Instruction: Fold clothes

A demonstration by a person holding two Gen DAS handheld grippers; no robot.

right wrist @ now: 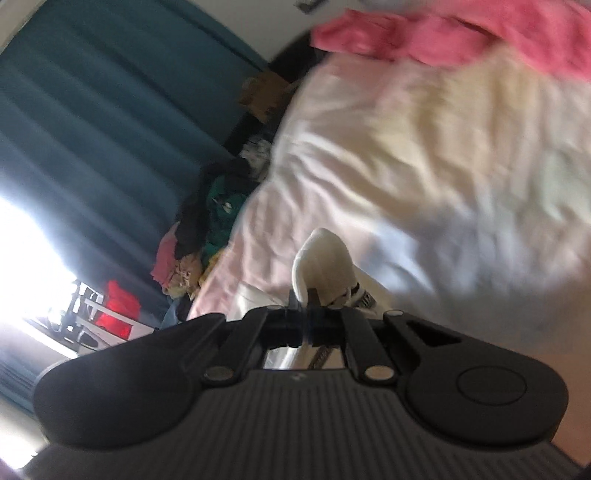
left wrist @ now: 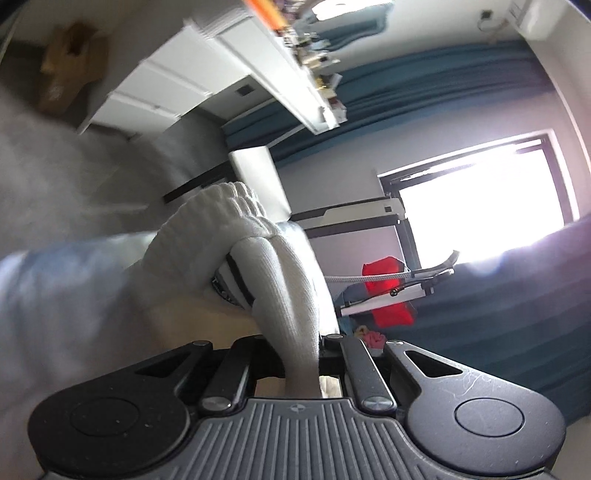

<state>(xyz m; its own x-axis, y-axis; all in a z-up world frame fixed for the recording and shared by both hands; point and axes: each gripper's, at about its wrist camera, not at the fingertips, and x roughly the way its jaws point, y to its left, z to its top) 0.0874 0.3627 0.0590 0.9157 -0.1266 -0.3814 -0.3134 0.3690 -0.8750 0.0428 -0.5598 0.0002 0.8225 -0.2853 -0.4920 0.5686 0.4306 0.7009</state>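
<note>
A white ribbed sock with black stripes (left wrist: 266, 266) is clamped in my left gripper (left wrist: 301, 369), which is shut on it and lifted with the camera tilted toward the room. My right gripper (right wrist: 308, 314) is shut on the same white sock (right wrist: 325, 258), held above a pale pink bed sheet (right wrist: 424, 147). The sock's striped cuff shows beside the right fingers. The fingertips of both grippers are hidden by the fabric.
A pink garment (right wrist: 461, 33) lies at the far side of the bed. A pile of mixed clothes (right wrist: 207, 229) sits at the bed's edge by teal curtains (right wrist: 92, 110). A bright window (left wrist: 487, 192), white cabinets (left wrist: 177, 85) and a red item on a rack (left wrist: 388, 291) are beyond.
</note>
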